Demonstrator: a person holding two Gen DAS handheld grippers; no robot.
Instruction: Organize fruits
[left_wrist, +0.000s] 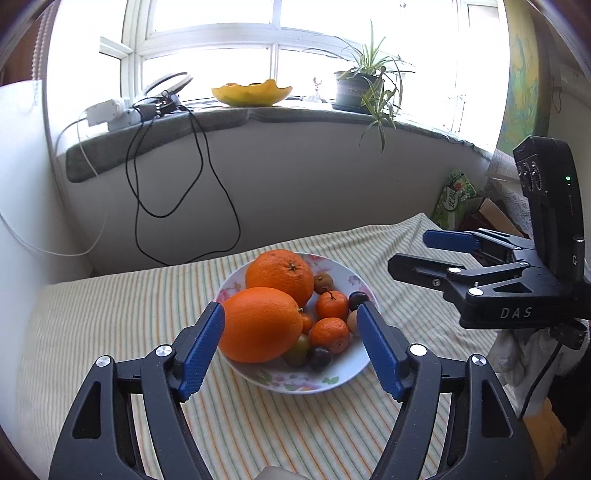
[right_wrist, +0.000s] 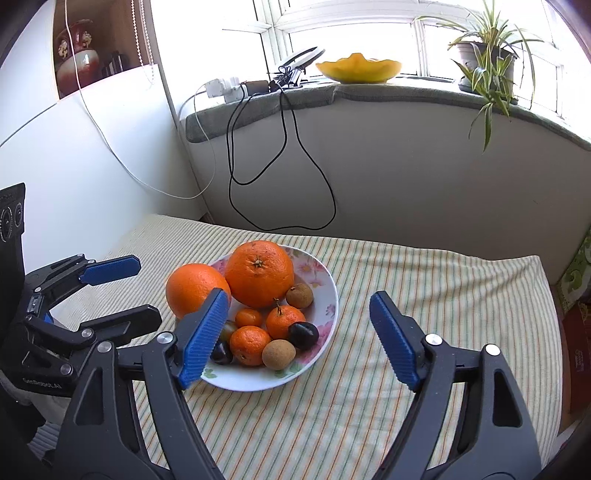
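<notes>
A flowered plate (left_wrist: 343, 384) holding 2 oranges (left_wrist: 258, 325) and small fruit sits on the striped cloth (left_wrist: 258, 435). The left gripper (left_wrist: 291, 347) and right gripper (right_wrist: 299, 336) are spread, empty; "DAS" marks the right.

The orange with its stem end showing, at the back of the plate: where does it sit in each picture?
Left wrist view: the stem-end orange sits just above centre, behind the other big orange.
Right wrist view: the same orange sits left of centre, right of the other.
Shared landmark: the yellow bowl on the windowsill.
</notes>
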